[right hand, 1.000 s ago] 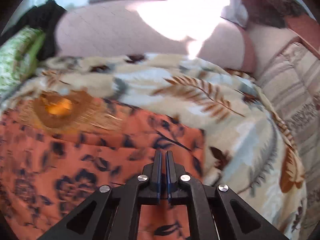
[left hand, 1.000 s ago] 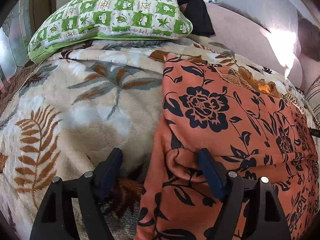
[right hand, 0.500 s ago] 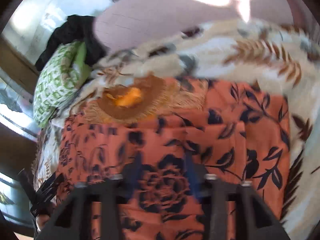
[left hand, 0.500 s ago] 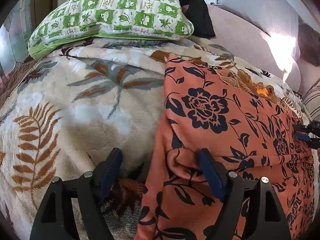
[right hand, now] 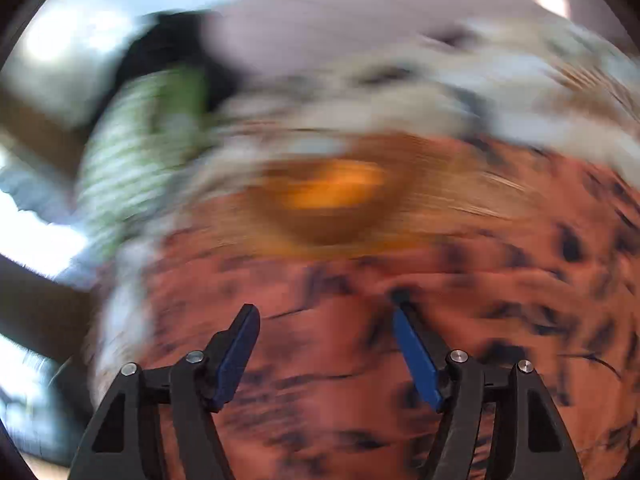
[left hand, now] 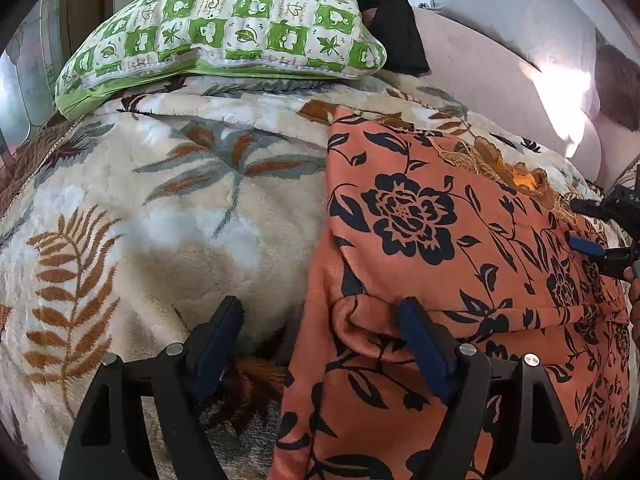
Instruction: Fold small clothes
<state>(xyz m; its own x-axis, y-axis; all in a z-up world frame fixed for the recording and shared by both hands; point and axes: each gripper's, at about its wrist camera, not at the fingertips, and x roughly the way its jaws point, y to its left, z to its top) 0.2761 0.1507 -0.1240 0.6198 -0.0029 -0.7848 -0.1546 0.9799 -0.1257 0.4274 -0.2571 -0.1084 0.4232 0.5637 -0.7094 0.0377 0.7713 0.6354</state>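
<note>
Right wrist view: right gripper [right hand: 325,344], pinched together a second ago, now gapes wide, empty, above orange floral garment [right hand: 360,380]; left gripper [left hand: 320,344] unchanged, wide, straddling garment's lower-centre edge.

The orange garment [left hand: 460,280] is thin matt woven cloth printed with dark flowers, with a rougher lace-like brown trim at its far edge. Under it, the blanket [left hand: 160,220] is thick, fuzzy plush. Beyond the blanket, the green checked pillow [left hand: 224,28] is smooth quilted cotton. The left tongs [left hand: 320,344] are matt black plastic with blue rubbery pads and shiny metal screws.
</note>
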